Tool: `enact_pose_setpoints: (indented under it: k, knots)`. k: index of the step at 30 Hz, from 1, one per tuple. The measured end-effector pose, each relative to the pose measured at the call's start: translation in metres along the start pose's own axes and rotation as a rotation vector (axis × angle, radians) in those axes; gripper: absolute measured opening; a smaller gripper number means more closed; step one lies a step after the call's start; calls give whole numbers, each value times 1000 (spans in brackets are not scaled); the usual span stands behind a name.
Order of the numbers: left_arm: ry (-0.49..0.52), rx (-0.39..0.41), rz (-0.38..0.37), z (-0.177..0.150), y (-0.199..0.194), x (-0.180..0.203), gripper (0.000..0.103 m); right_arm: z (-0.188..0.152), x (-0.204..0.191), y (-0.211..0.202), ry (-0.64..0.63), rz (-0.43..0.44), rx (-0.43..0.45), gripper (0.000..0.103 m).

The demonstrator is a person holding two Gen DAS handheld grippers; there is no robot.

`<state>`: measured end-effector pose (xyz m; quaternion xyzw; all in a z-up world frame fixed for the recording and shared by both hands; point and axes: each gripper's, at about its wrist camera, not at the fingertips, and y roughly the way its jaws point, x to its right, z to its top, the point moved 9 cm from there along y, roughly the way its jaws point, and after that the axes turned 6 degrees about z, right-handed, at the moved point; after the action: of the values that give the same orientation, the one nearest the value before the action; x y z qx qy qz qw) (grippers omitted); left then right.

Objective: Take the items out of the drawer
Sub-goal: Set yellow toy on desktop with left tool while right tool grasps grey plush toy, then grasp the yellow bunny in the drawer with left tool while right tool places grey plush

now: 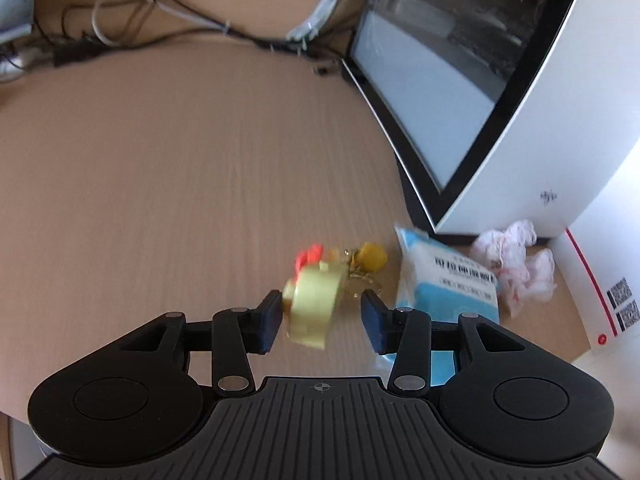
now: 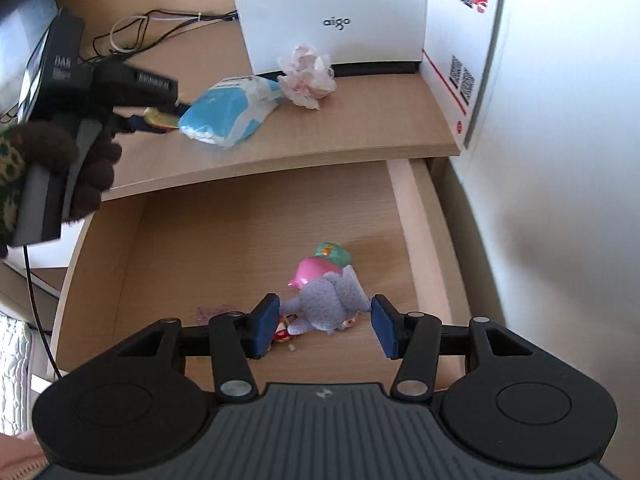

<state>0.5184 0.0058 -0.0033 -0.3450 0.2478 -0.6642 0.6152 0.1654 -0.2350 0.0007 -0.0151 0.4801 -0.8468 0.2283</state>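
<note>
Left wrist view: our left gripper (image 1: pixel 322 322) over desk (image 1: pixel 180 168). Jaws part open, yellow toy (image 1: pixel 312 308) between them, touching left pad only; gap at right pad. Blurred, so held or loose: cannot tell. We judge it should land clear of blue packet (image 1: pixel 444 284).

Right wrist view: our right gripper (image 2: pixel 326 326) above open drawer (image 2: pixel 224 232). Jaws part open, holding nothing, flanking grey plush (image 2: pixel 328 304); pink toy (image 2: pixel 316 270) behind it. We should centre, lower, close on plush alone.
</note>
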Motion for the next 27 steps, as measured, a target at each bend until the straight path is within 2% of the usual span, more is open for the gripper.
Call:
enact_pose_setpoints:
  k: [6, 8, 10, 16, 18, 20, 21, 22, 25, 27]
  knots:
    - [-42, 156, -14, 16, -62, -19, 47, 29, 11, 2, 43, -29, 63, 50]
    - [-47, 177, -4, 11, -81, -28, 47, 47, 15, 4, 58, -39, 100, 50]
    - [-51, 166, 1, 5, -89, -33, 47, 68, 20, 8, 69, -58, 139, 50]
    - [-55, -1, -26, -57, -102, -52, 47, 137, 34, 40, 70, -87, 231, 50]
    - [-30, -51, -41, -78, -103, -51, 47, 159, 38, 51, 73, -83, 268, 50]
    - [24, -104, -56, -98, -102, -48, 47, 175, 42, 62, 102, -98, 279, 56]
    - [58, -138, -66, -109, -102, -45, 47, 179, 43, 67, 102, -106, 273, 64]
    - [99, -177, -76, -120, -99, -43, 47, 181, 43, 68, 105, -124, 274, 68]
    - [212, -273, -90, -142, -91, -34, 47, 172, 37, 69, 132, -133, 251, 71]
    - [244, -336, -100, -152, -84, -31, 47, 156, 29, 66, 127, -120, 230, 74]
